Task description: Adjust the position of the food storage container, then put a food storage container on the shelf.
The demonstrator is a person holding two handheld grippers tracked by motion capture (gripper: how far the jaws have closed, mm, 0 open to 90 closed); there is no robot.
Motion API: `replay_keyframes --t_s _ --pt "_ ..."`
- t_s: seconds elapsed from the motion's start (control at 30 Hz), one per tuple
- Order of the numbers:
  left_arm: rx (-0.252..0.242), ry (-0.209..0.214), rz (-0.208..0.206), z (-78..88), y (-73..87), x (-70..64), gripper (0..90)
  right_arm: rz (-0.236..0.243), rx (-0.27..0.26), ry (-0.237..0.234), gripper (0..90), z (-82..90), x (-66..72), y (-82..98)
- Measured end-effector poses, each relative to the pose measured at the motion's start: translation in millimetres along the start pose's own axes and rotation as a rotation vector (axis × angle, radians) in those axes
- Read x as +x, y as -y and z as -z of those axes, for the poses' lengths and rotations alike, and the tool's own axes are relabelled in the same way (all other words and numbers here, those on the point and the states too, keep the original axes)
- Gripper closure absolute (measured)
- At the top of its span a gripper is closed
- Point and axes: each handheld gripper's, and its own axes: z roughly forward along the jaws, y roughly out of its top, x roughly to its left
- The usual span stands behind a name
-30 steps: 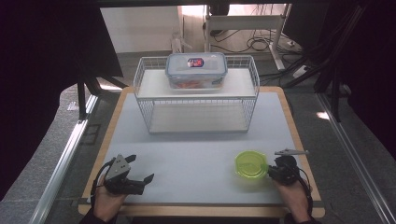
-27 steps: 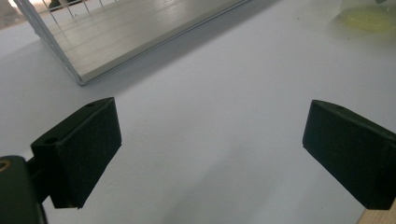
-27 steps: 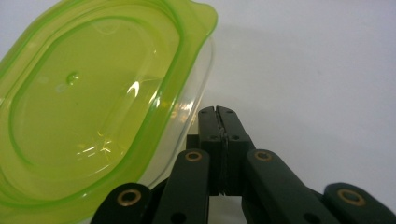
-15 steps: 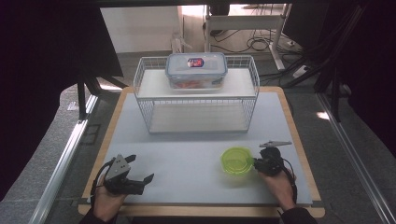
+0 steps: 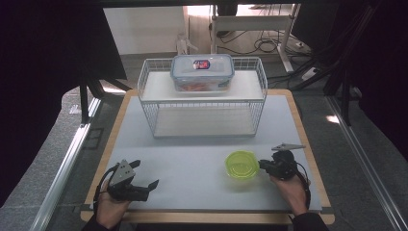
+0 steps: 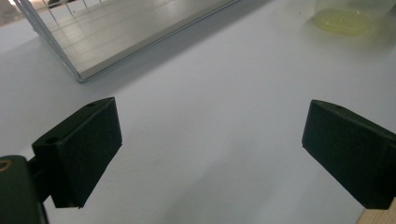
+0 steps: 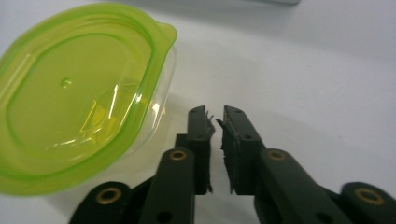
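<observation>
- Right gripper: its jaws stand a sliver apart and have just been opening; nothing sits between them, and the tub lies just beside their tips, off to the left in the right gripper view.
- Left gripper: released, jaws spread wide over bare tabletop, holding nothing, well apart from the tub.
- Tub: a clear tub with a lime-green lid, standing on the tabletop at the near right, in front of the wire rack. Upright, lid facing up.
- Long axis: the lid looks roundish to oval; in the right gripper view its small tab points away from the gripper, toward the upper right. I cannot tell a clear long axis from the high view.
- Farther out: a clip-lid box sits on the rack's top shelf.
- Step in hand, as I judge it: letting go of the tub after setting it down. Done well, the jaws open further and back straight off, so the tips don't nudge the light tub.
</observation>
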Motion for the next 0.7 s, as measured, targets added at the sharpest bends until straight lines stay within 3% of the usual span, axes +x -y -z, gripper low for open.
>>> replay_keyframes --t_s 0.2,0.47,0.7 --pt "0.014 0.002 -0.010 -1.7 0.3 -1.0 4.9 -0.016 -0.046 0.006 68.0 17.8 -2.8 3.4" --pt "0.021 0.007 -0.015 -3.4 0.4 -1.8 4.9 -0.060 -0.074 -0.031 52.1 32.4 -7.6 13.0" --pt "0.021 0.007 -0.015 -3.4 0.6 -1.7 4.8 -0.071 -0.116 -0.009 38.6 39.4 -0.8 13.6"
